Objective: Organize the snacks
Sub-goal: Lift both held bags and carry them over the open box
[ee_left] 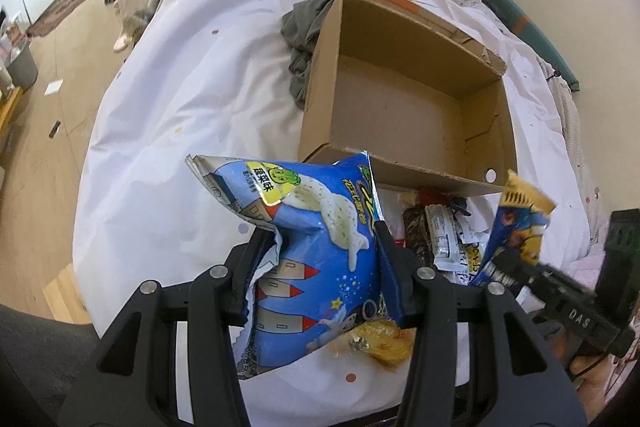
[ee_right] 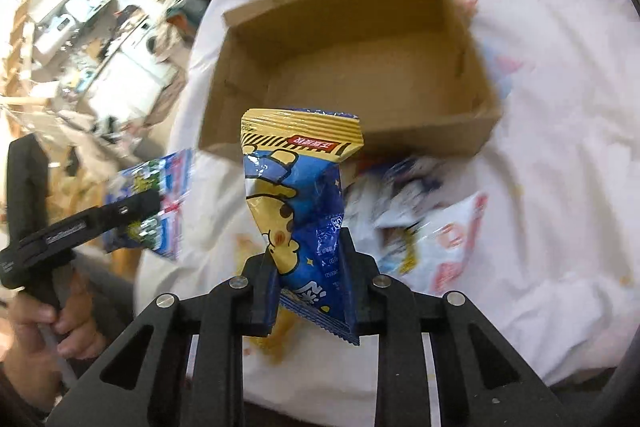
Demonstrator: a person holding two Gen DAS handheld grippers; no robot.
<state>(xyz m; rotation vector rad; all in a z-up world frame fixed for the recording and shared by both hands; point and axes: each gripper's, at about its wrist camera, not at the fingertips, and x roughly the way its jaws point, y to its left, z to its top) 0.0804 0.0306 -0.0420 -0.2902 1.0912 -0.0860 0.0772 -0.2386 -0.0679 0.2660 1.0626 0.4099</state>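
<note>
My left gripper (ee_left: 322, 239) is shut on a blue snack bag with rockets (ee_left: 316, 247) and holds it above the white sheet, just short of the open cardboard box (ee_left: 400, 107). My right gripper (ee_right: 308, 247) is shut on a blue and yellow cartoon snack bag (ee_right: 296, 187) and holds it up before the same box (ee_right: 352, 67), whose inside is bare. The right gripper and its bag show at the right of the left wrist view (ee_left: 516, 227). The left gripper and its bag show blurred at the left of the right wrist view (ee_right: 152, 203).
Several loose snack packets (ee_left: 440, 235) lie on the white bed sheet (ee_left: 180, 87) in front of the box, also in the right wrist view (ee_right: 432, 219). A grey garment (ee_left: 304, 39) lies left of the box. A yellow wrapper (ee_left: 384, 343) lies under the left gripper. Wooden floor lies left.
</note>
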